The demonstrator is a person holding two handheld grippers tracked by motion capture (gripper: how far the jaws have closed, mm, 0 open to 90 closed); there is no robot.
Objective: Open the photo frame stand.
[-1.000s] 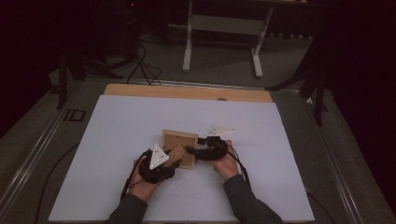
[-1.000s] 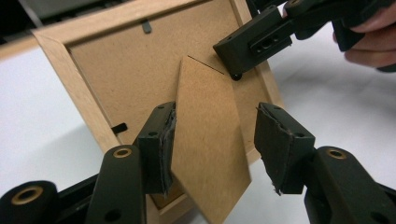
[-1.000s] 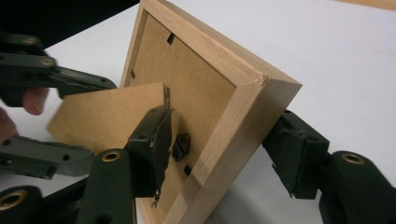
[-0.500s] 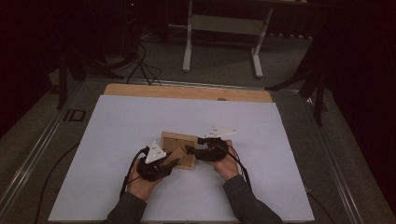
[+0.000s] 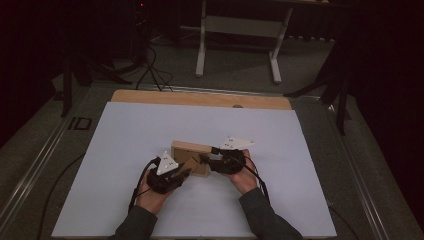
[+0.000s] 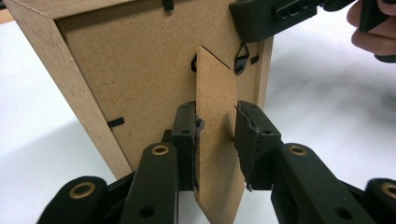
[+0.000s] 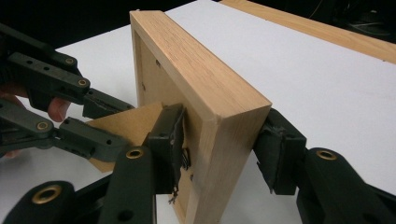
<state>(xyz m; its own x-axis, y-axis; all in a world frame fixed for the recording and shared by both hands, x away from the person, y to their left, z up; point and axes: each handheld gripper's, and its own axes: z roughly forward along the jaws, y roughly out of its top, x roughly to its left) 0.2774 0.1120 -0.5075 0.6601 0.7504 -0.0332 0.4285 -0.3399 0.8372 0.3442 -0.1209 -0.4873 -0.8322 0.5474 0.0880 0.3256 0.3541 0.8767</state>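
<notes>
At the frame centre, the right gripper (image 7: 219,154) grasps the wooden picture frame (image 7: 205,93) by its edge; the left gripper (image 6: 217,140), just closing, straddles its back stand (image 6: 217,135), one pad touching.

Room's looking pretty dark, with most of the light landing on the white surface (image 5: 150,130), which has a bare wooden strip (image 5: 200,98) running along its far edge. Behind it, a grey floor (image 5: 240,75) is stretching back to a pale metal stand (image 5: 239,27), and black cables (image 5: 150,65) are trailing across the floor at the left.
</notes>
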